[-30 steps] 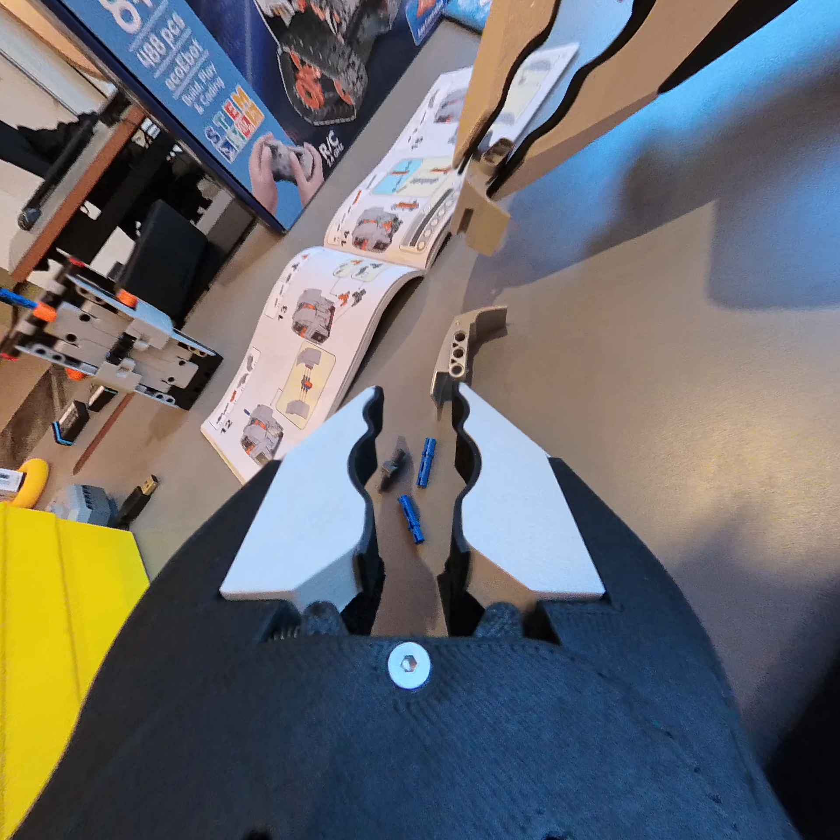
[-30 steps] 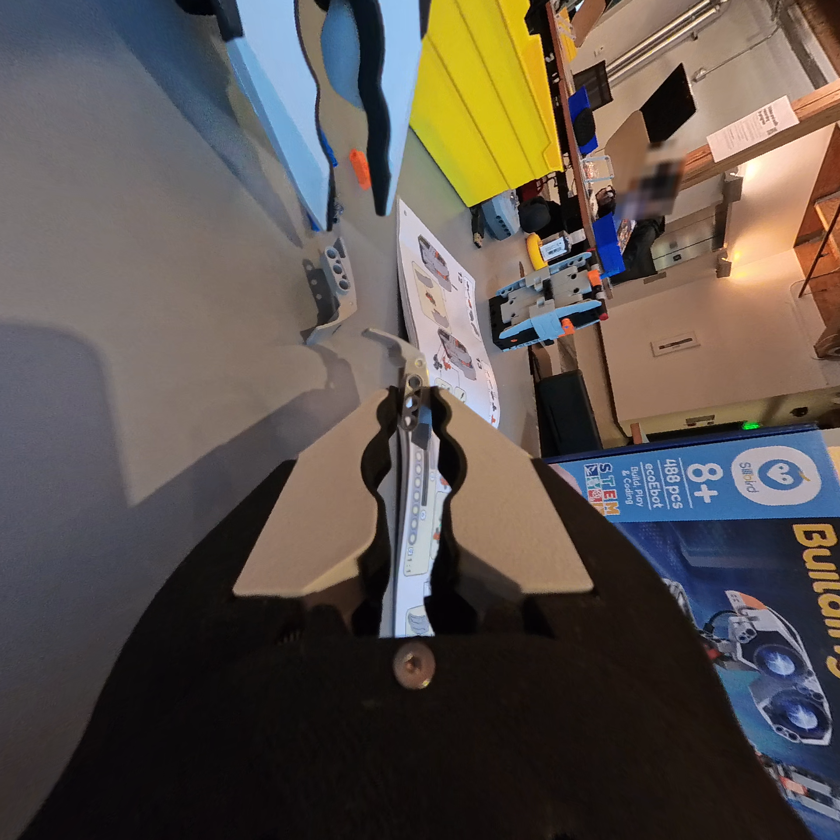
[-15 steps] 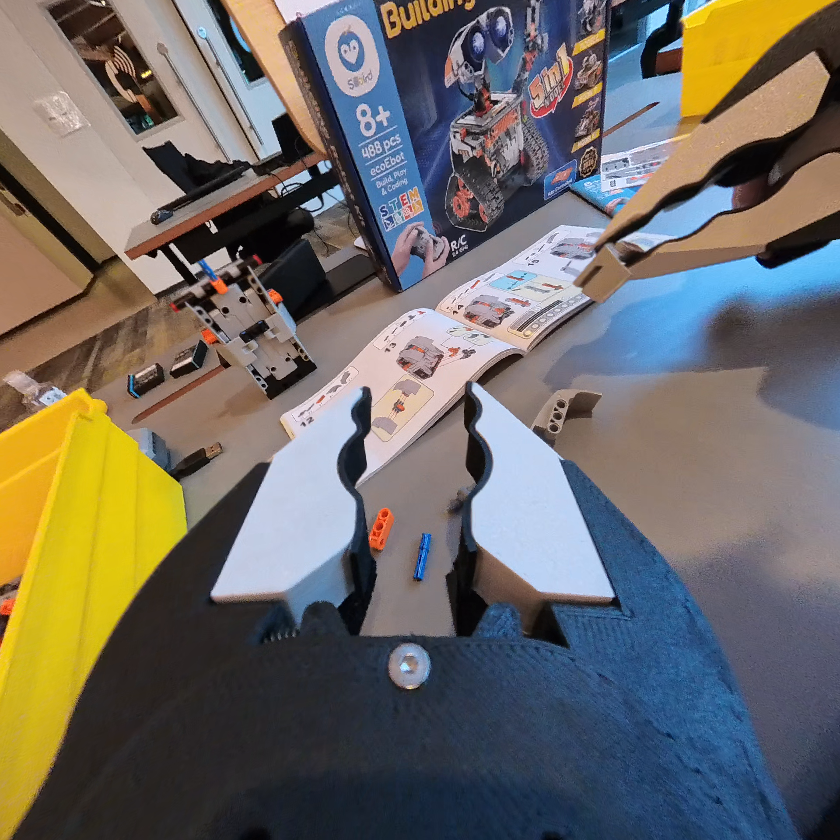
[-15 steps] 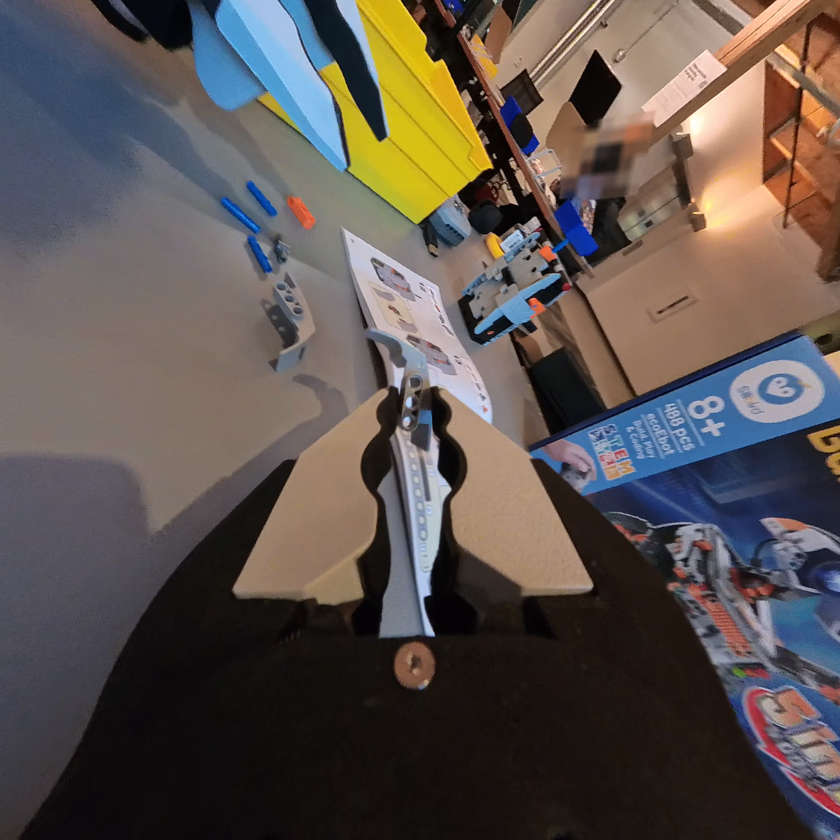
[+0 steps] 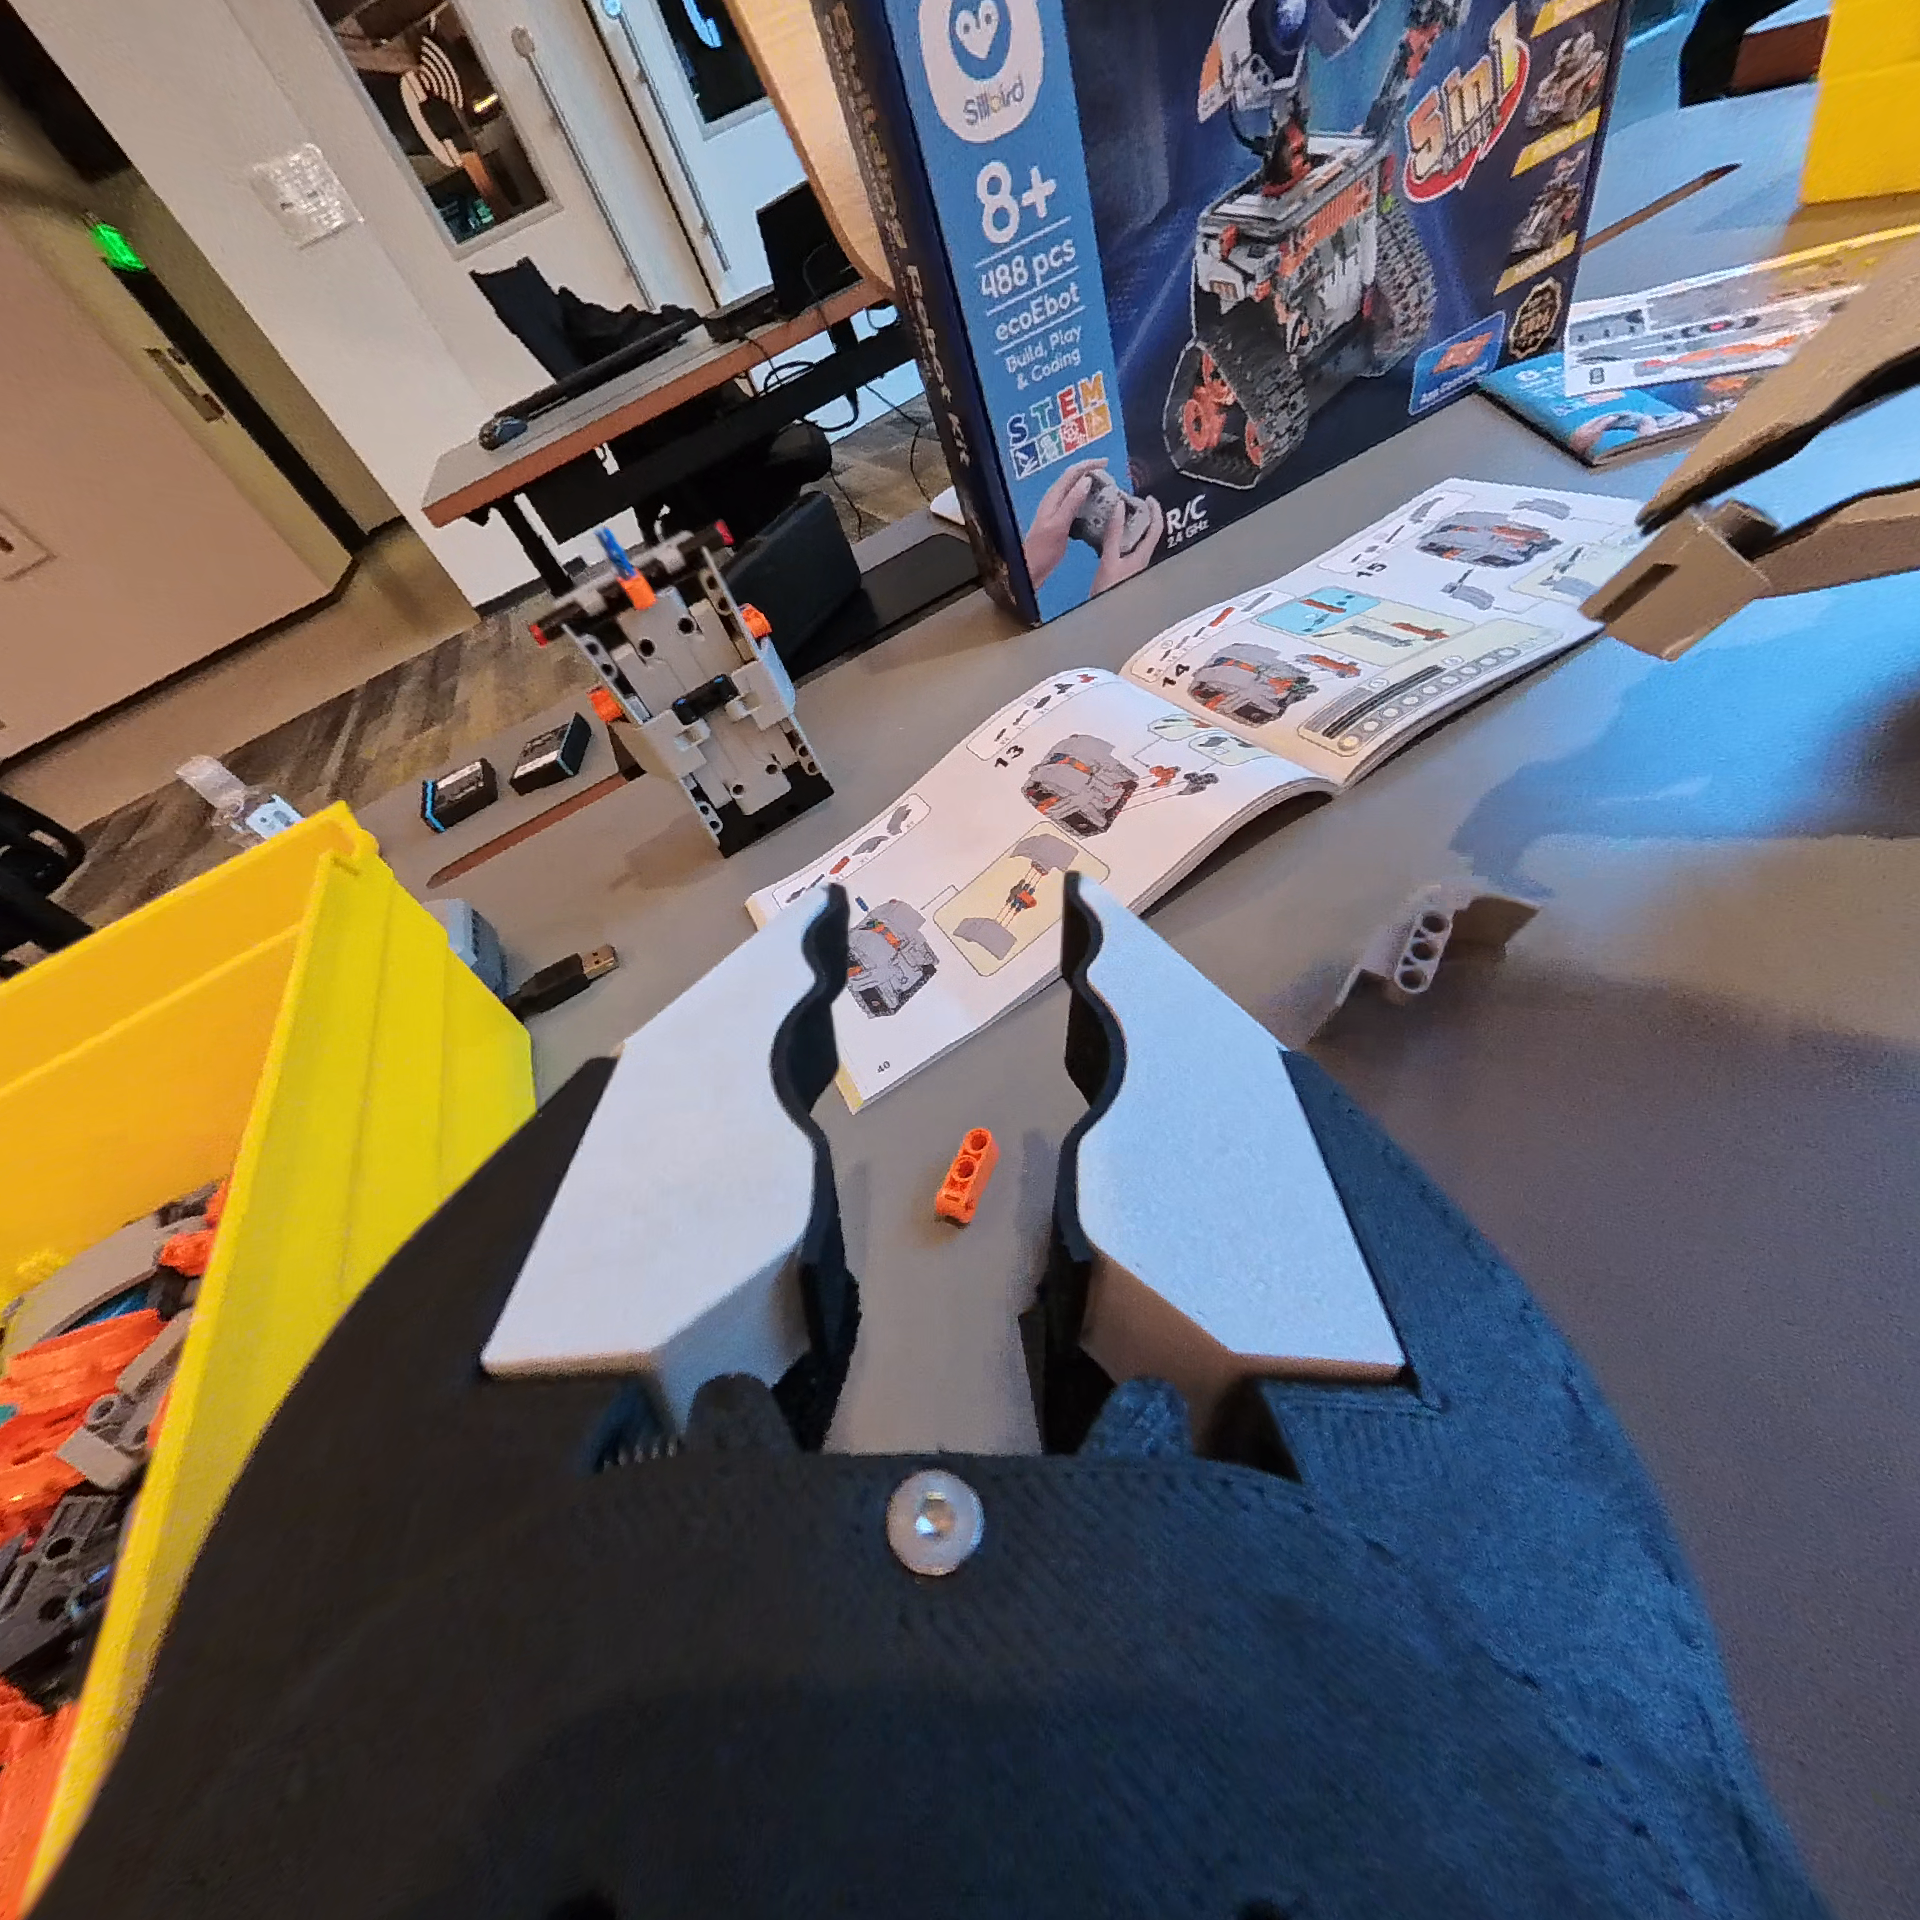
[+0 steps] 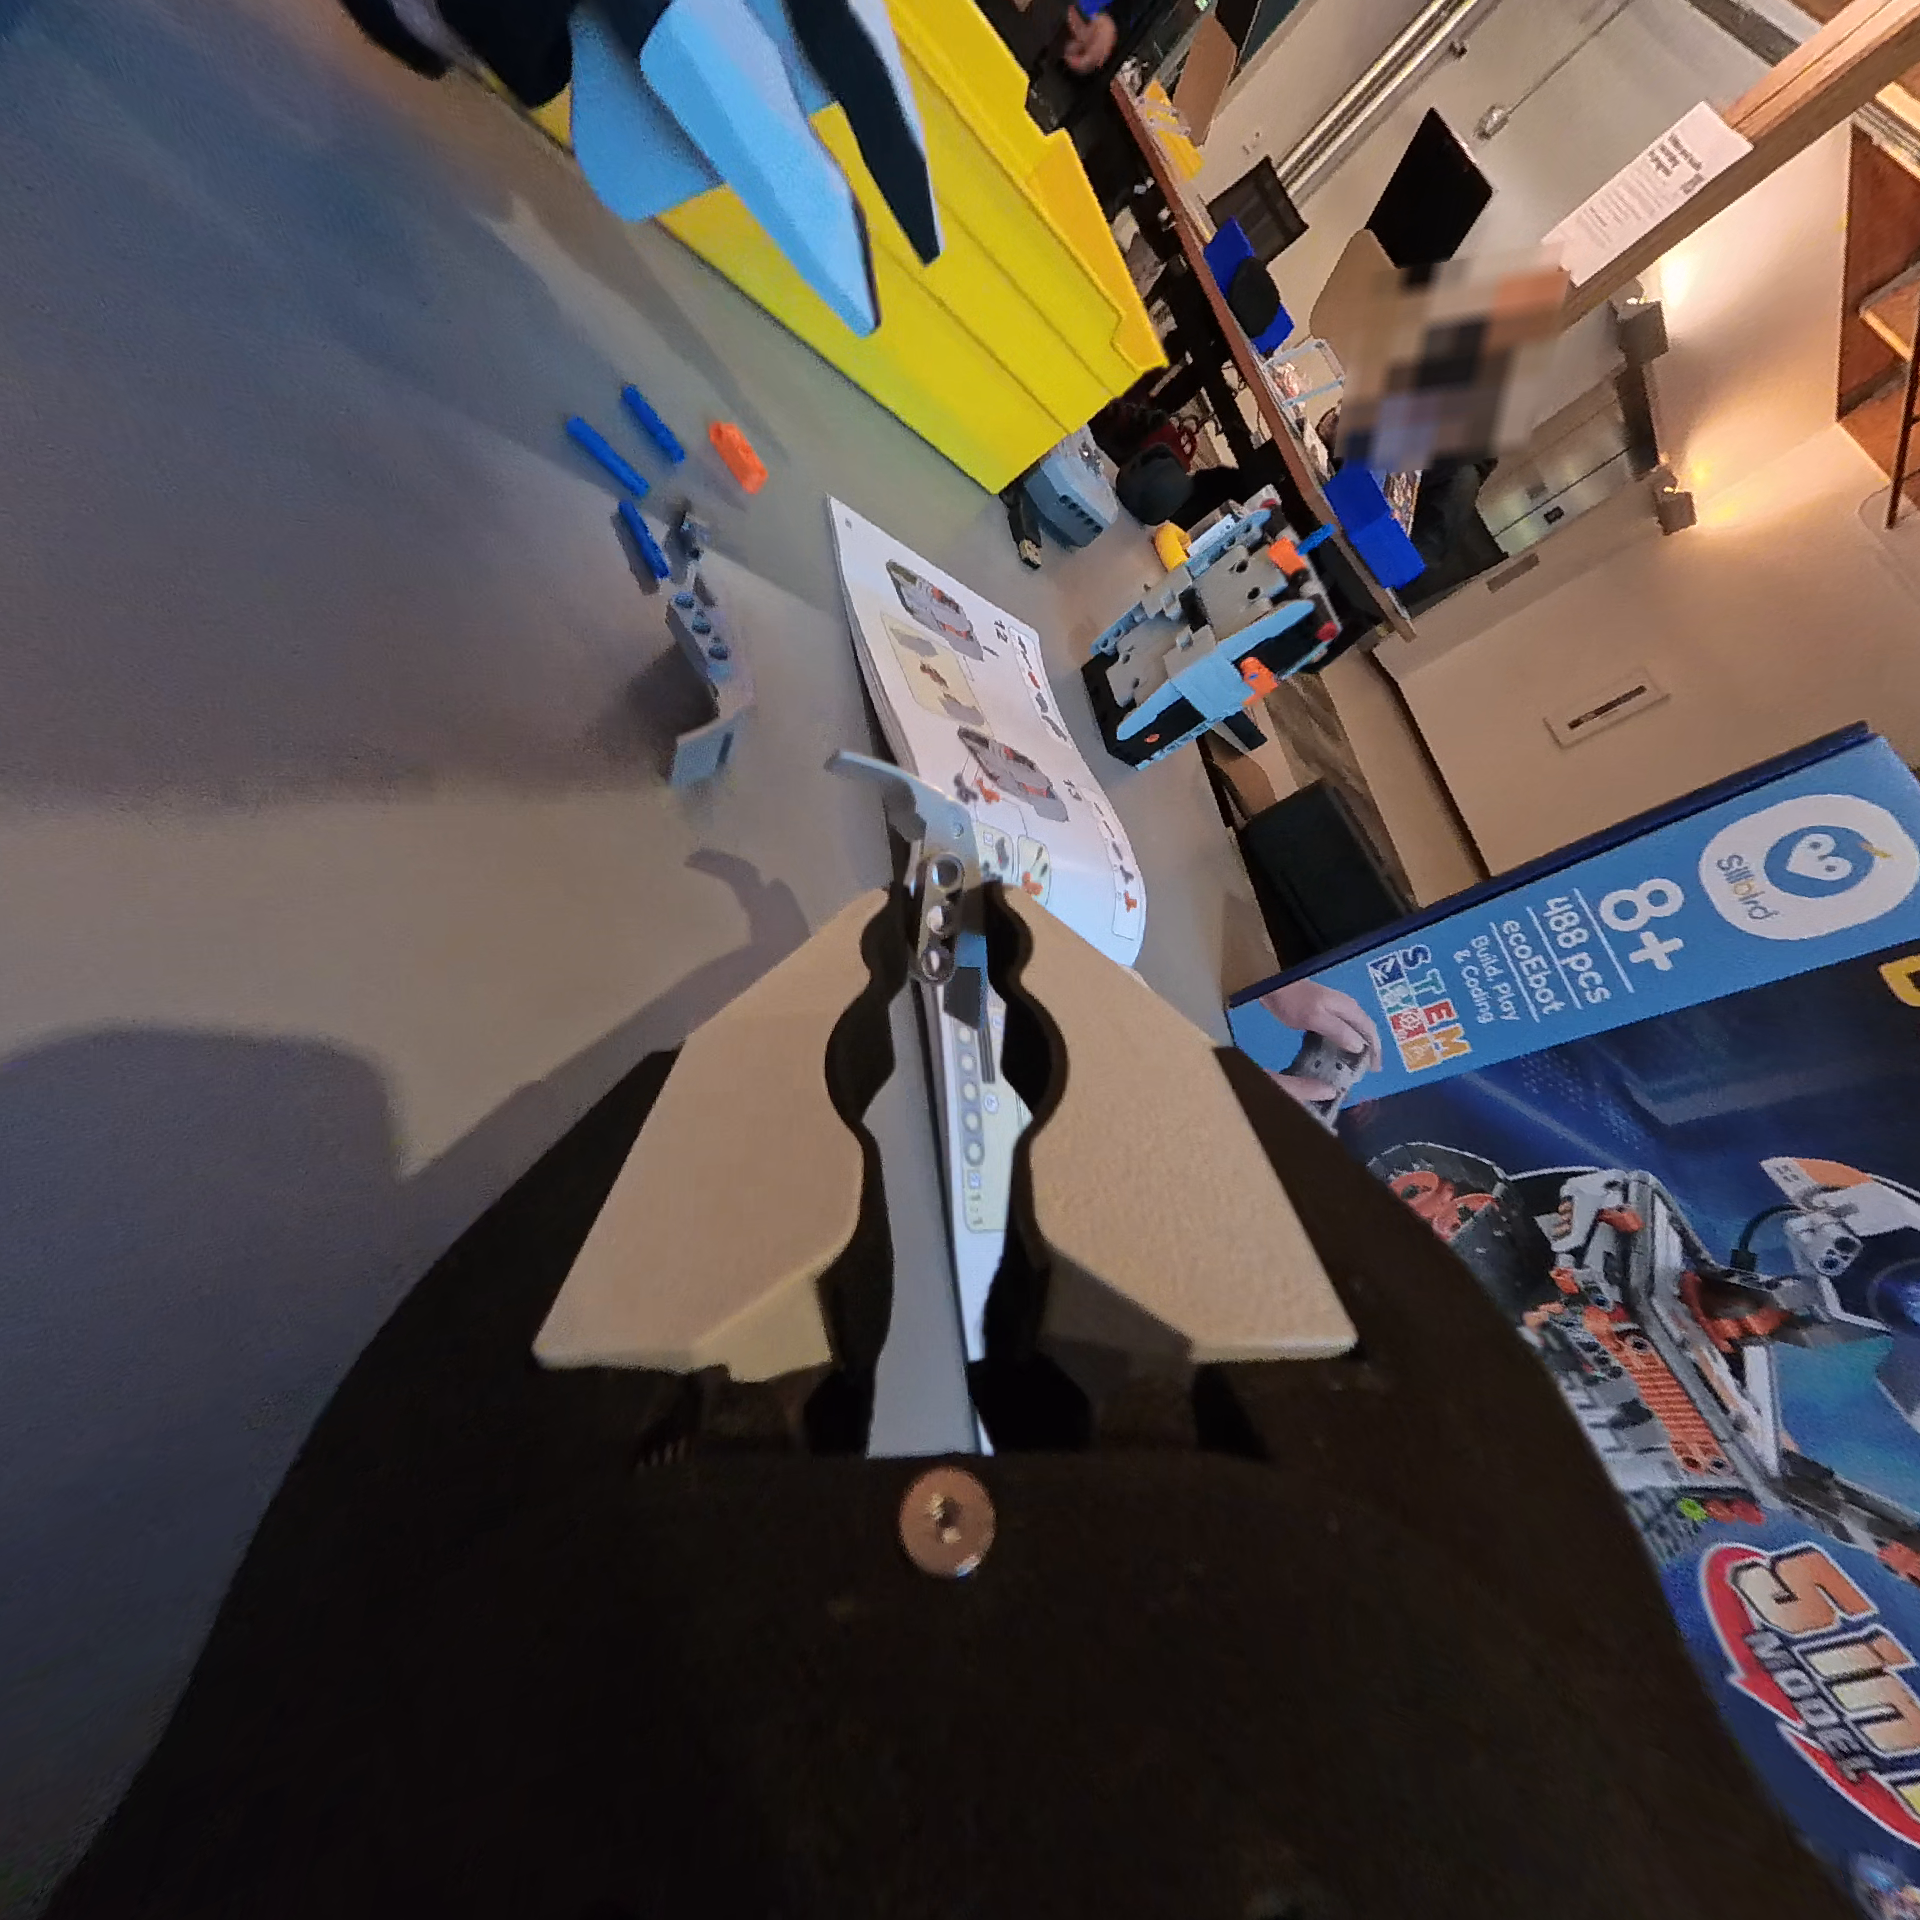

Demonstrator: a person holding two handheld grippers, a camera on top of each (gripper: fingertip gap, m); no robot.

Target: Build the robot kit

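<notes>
My left gripper (image 5: 951, 914) is open and empty, low over the grey table. A small orange brick (image 5: 966, 1174) lies on the table between its fingers, not touched. My right gripper (image 6: 945, 906) is shut on a grey curved beam piece (image 6: 935, 883), held above the table; its curved tip sticks out past the fingertips. A second grey curved piece (image 5: 1423, 945) lies on the table right of the left gripper and also shows in the right wrist view (image 6: 707, 665). Several blue pins (image 6: 608, 457) and the orange brick (image 6: 738, 455) lie near the left gripper (image 6: 810, 156).
An open instruction booklet (image 5: 1143, 769) lies ahead. A blue kit box (image 5: 1247, 260) stands behind it. A partly built grey model (image 5: 686, 686) stands to the left. A yellow bin (image 5: 260, 1039) of parts is at the left edge. A USB plug (image 5: 571, 977) lies beside it. One gripper's finger ends stand about 15 cm off the other's. The right gripper is farther from the partly built grey model (image 5: 686, 686), some 25 cm, than the left, some 20 cm. Seen from the right wrist view (image 6: 1207, 591) as well.
My left gripper moved left from over the blue pins to around the orange brick, and its view levelled out. My right gripper stayed shut on the grey piece, shifting slightly.
</notes>
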